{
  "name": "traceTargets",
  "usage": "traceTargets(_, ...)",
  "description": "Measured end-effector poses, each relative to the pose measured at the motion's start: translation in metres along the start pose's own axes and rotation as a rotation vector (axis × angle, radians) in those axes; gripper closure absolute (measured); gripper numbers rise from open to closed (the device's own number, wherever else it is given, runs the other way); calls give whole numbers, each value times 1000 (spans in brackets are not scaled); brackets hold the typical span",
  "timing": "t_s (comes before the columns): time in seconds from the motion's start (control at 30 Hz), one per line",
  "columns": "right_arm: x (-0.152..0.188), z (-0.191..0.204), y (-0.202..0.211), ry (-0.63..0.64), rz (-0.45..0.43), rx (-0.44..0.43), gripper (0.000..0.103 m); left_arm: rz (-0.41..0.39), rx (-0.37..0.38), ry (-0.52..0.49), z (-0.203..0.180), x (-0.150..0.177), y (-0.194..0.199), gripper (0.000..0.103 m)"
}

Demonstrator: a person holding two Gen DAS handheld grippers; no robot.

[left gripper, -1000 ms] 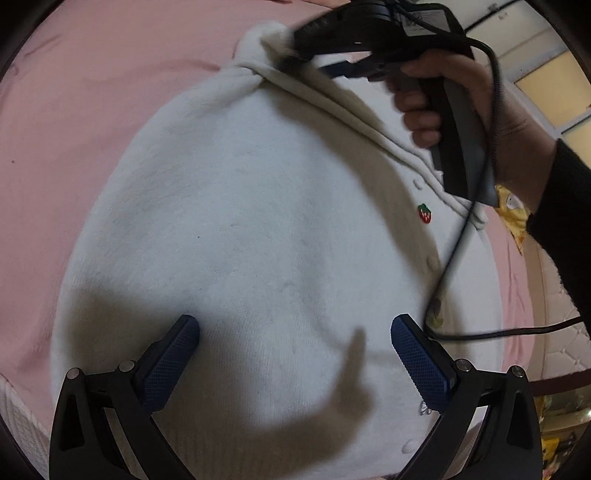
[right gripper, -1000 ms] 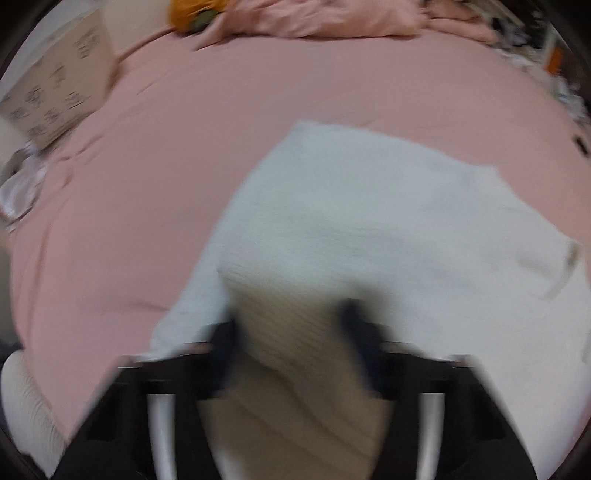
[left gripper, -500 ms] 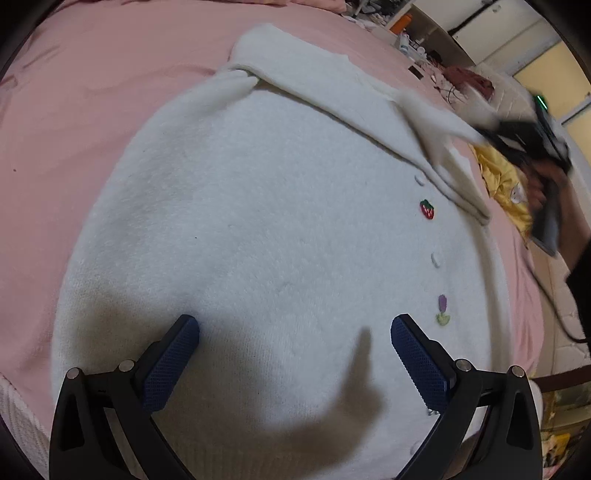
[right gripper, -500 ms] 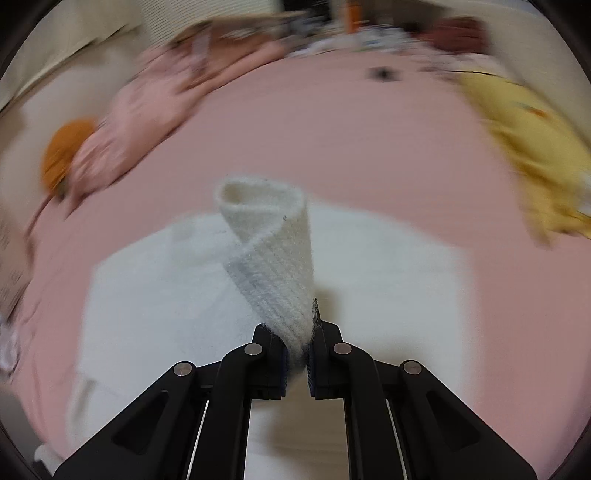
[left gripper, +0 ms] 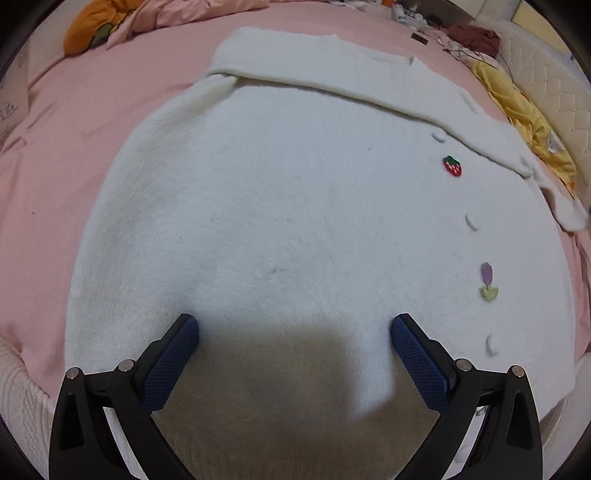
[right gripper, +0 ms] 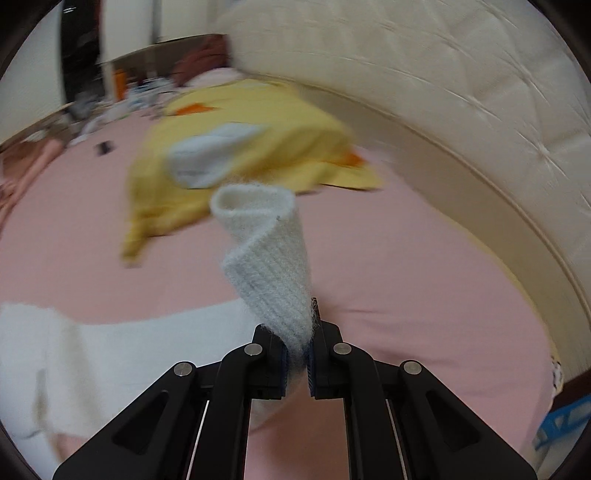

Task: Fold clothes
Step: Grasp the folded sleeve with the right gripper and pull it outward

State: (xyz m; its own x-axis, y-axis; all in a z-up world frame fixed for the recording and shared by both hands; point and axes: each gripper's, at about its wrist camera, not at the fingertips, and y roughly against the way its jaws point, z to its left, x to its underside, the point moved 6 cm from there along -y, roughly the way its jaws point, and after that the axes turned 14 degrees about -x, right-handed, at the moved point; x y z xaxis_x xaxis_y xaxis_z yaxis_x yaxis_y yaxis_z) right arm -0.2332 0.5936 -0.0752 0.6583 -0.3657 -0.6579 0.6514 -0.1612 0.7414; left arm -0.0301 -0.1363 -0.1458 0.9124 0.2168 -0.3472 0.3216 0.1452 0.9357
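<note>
A white knit cardigan [left gripper: 280, 206] with a strawberry patch [left gripper: 453, 166] and a purple flower patch [left gripper: 488, 282] lies flat on the pink bed [left gripper: 74, 110]. One sleeve [left gripper: 332, 77] is folded across its far edge. My left gripper [left gripper: 294, 328] is open, its blue pads resting on the near hem. My right gripper [right gripper: 296, 350] is shut on the ribbed sleeve cuff [right gripper: 266, 254], which stands up from the jaws. The cardigan body [right gripper: 110, 350] shows at the lower left of the right wrist view.
A yellow garment [right gripper: 240, 147] lies on the pink bed [right gripper: 406, 277] ahead of the right gripper, also at the right in the left wrist view [left gripper: 517, 107]. A cream padded headboard [right gripper: 443, 74] curves behind. An orange item [left gripper: 92, 26] and pink bedding lie at the far left.
My right gripper, holding the cuff, has swung the sleeve from the cardigan's far left corner across to its right and left the left wrist view. The left gripper stayed open on the hem.
</note>
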Motion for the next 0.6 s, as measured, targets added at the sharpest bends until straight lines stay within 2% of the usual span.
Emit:
traceTargets(0.13, 17, -63, -19, -107, 19, 18, 95, 5, -25, 2, -4, -1, -1, 0)
traceTargets(0.23, 36, -83, -37, -128, 55, 33, 93, 10, -54, -4, -5, -2, -2, 0)
traceTargets(0.27, 36, -86, -38, -113, 35, 40, 91, 12, -58, -4, -6, -2, -3, 0)
traceTargets(0.3, 34, -90, -38, -93, 7, 46, 87, 13, -59, -3, -6, -3, -3, 0)
traceTargets(0.37, 27, -104, -20, -118, -71, 100, 51, 16, -62, -1, -6, -3, -3, 0)
traceTargets(0.43, 19, -119, 2, -152, -151, 160, 35, 17, -65, -2, -8, -6, -3, 0)
traceTargets(0.53, 7, -141, 36, -202, -271, 249, 35, 12, -69, -4, -9, -9, -3, 0)
traceTargets(0.57, 5, -134, 42, -199, -277, 167, 34, 11, -69, -3, -9, -9, -3, 0)
traceTargets(0.6, 6, -116, 42, -159, -255, 39, 34, 11, -69, -2, -9, -9, -3, 0)
